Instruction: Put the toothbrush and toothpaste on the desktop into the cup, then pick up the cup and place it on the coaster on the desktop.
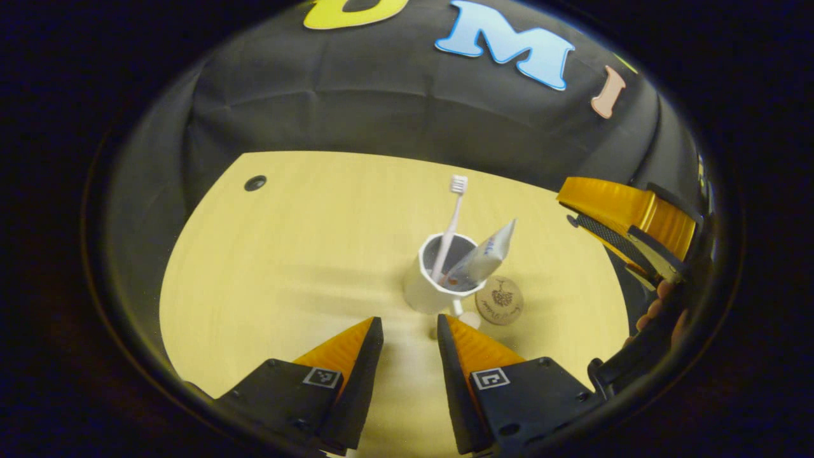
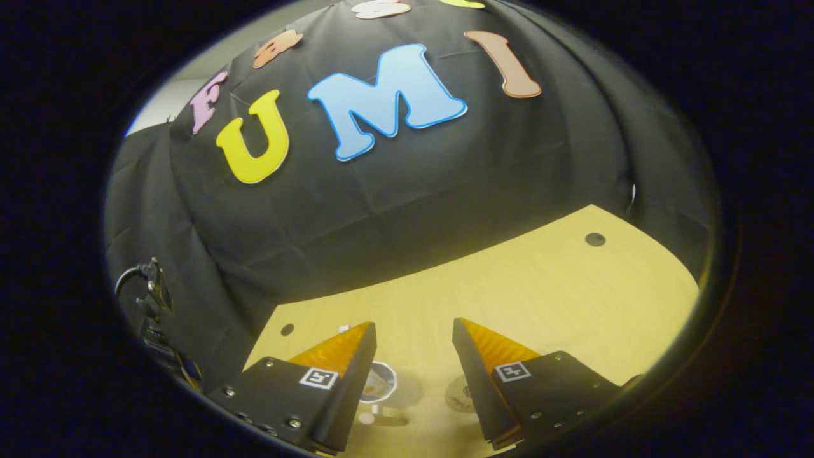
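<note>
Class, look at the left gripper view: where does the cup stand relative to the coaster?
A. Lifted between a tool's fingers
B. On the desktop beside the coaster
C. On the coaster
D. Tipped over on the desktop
B: the cup, holding the toothbrush and toothpaste, stands upright on the desktop beside the coaster.

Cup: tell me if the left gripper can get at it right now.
Probably yes. The left gripper has its jaws open and aimed at the cup, with bare desktop between. The coaster sits beside the cup, off that line.
</note>
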A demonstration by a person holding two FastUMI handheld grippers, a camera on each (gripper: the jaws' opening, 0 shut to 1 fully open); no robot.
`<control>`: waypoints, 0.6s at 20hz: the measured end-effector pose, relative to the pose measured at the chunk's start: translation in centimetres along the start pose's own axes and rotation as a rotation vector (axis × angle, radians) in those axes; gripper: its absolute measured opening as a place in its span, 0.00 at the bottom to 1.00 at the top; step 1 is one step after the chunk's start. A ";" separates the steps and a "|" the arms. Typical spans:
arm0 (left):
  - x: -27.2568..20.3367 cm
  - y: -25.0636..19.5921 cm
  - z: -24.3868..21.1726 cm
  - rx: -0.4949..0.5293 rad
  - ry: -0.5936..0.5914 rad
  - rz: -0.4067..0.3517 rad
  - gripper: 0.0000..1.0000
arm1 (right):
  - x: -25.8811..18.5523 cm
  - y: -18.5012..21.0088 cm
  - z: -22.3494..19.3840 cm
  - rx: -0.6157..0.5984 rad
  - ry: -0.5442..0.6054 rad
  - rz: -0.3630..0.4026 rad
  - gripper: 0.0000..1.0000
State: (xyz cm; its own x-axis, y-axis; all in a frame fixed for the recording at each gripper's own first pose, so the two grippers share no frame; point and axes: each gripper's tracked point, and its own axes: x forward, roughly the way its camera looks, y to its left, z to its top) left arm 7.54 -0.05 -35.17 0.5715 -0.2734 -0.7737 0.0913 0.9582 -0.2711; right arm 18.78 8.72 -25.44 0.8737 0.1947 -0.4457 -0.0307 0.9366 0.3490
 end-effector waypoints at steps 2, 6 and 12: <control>0.8 -1.6 -0.5 0.024 0.032 -0.016 0.60 | -0.6 -1.6 0.4 0.006 -0.008 -0.025 0.74; 2.2 -3.7 -0.5 0.061 0.074 -0.036 0.60 | -1.5 -4.9 0.7 0.036 -0.018 -0.077 0.74; 4.0 -4.5 -1.6 0.103 0.164 -0.010 0.60 | -2.4 -8.9 1.3 0.091 -0.032 -0.136 0.74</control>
State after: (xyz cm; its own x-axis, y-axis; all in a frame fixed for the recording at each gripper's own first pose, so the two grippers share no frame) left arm 8.13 -5.60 -38.00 0.4302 -0.2850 -0.8566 0.1837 0.9567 -0.2260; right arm 17.62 -0.50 -26.40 0.8820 0.0569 -0.4677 0.1317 0.9233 0.3608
